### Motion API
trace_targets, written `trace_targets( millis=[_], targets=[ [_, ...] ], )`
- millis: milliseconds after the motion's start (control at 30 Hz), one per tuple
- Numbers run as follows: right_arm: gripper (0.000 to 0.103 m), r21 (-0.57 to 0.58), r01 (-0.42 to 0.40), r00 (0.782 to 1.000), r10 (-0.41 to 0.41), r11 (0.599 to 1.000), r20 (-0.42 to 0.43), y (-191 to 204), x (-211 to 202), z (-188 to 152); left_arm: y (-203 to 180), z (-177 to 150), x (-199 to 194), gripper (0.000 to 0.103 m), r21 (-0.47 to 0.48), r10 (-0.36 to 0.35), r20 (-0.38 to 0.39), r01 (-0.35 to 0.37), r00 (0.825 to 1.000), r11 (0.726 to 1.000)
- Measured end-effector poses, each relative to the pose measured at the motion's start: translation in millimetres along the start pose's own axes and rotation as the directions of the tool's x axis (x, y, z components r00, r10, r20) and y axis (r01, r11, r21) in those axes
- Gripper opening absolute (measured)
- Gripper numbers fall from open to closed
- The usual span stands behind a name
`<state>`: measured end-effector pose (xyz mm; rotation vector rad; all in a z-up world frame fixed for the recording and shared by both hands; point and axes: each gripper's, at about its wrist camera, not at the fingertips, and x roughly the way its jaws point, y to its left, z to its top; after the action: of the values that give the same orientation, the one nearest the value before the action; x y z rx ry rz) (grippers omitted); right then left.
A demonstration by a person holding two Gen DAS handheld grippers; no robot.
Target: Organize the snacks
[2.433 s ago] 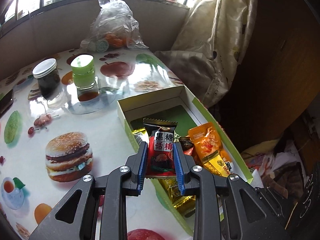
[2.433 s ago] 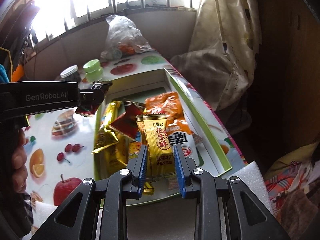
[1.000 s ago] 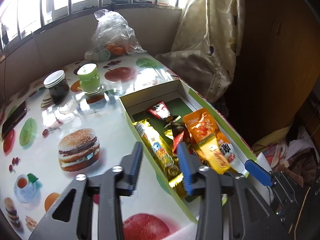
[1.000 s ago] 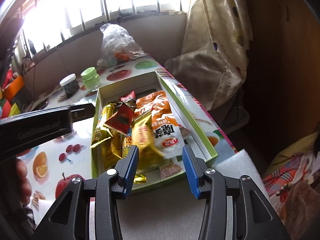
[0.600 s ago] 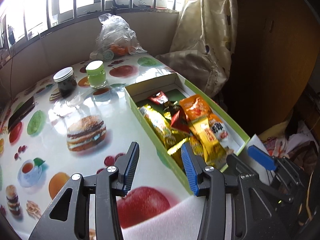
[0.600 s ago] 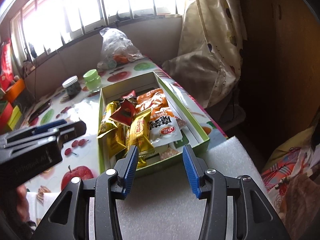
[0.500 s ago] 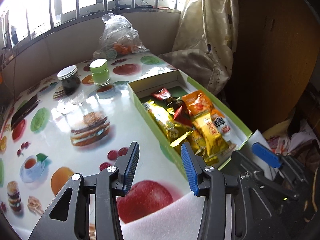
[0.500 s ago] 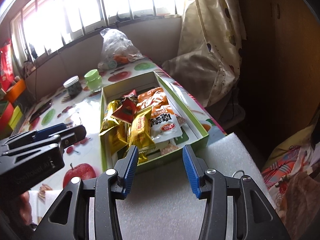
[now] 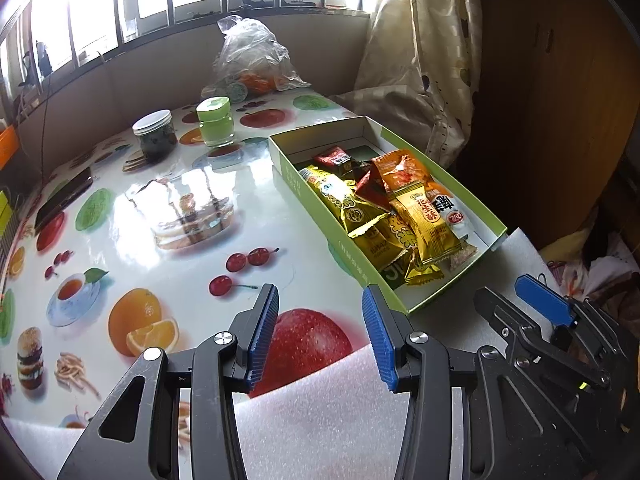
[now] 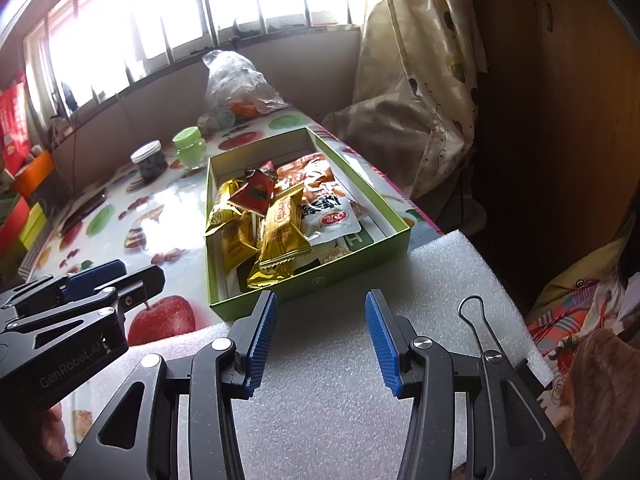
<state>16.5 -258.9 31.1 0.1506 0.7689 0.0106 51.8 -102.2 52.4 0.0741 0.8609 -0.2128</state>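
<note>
Both handheld grippers hovered with their blue-padded jaws apart and nothing between them: the left gripper [image 9: 320, 336] over the red apple printed on the glossy fruit-and-burger patterned tablecloth [image 9: 120, 248], the right gripper [image 10: 320, 336] over a sheet of white foam padding [image 10: 360, 360] at the table's near edge. A silver wire binder clip [image 10: 476, 320] lay on the foam just beside the right gripper's outer finger. Just beyond both sets of tongs, the shallow green cardboard box [image 10: 360, 258] sat along the table's right edge, its near end resting against the foam, with the snack packets piled inside: gold-wrapped bars [image 10: 280, 236], a small red packet [image 10: 256, 192] and an orange-and-white pouch [image 10: 320, 196]. Farther back on the table stood a dark jar with a white lid [image 9: 154, 134] and a green-lidded jar [image 9: 215, 120], side by side, and at the far edge beneath the barred window a clear plastic bag [image 9: 250, 64] of goods.
</note>
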Motion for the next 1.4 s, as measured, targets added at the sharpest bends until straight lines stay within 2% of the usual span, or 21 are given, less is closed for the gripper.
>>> trace_targets(
  millis=[400, 1400],
  targets=[
    [0.046, -0.004, -0.005, 1.000, 0.005, 1.000, 0.009, 1.7, -8.5, -7.7, -1.7, -10.0, -4.3, 0.045, -0.003, -0.016, -0.013, 0.016, 1.000, 1.000],
    [0.046, -0.015, -0.016, 0.999, 0.016, 1.000, 0.036, 8.4, -23.4, -10.1, -2.6, -16.1, -23.3, 0.045, -0.011, -0.013, 0.017, 0.013, 1.000, 1.000]
  ],
)
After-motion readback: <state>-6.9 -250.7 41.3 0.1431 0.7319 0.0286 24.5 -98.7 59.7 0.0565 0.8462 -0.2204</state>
